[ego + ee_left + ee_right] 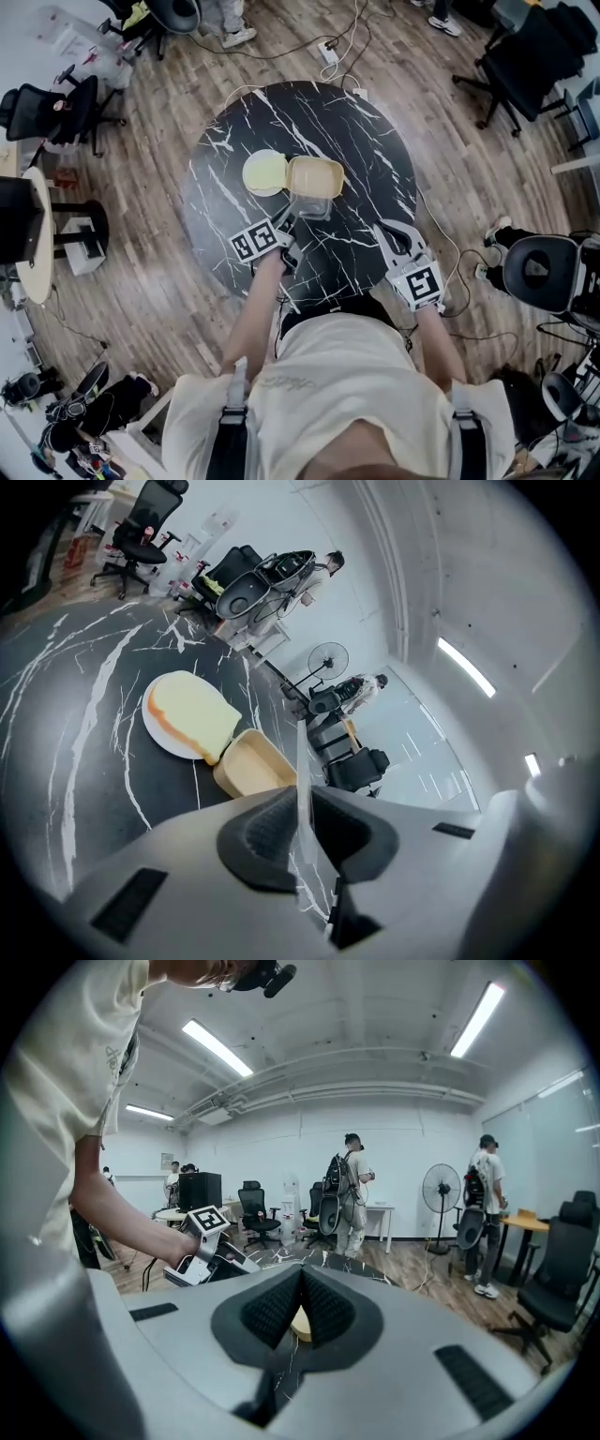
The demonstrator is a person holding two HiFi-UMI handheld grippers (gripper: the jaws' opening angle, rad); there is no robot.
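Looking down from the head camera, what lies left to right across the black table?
White plate → beige tub → right claw. The left claw and the clear box it grips overlap those, so they are skipped.

Left gripper at a clear box beside a plate on the round black bench, right gripper well apart.

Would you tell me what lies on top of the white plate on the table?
A pale, orange-crusted bread slice covers most of the plate; the plate's middle beneath it is hidden.
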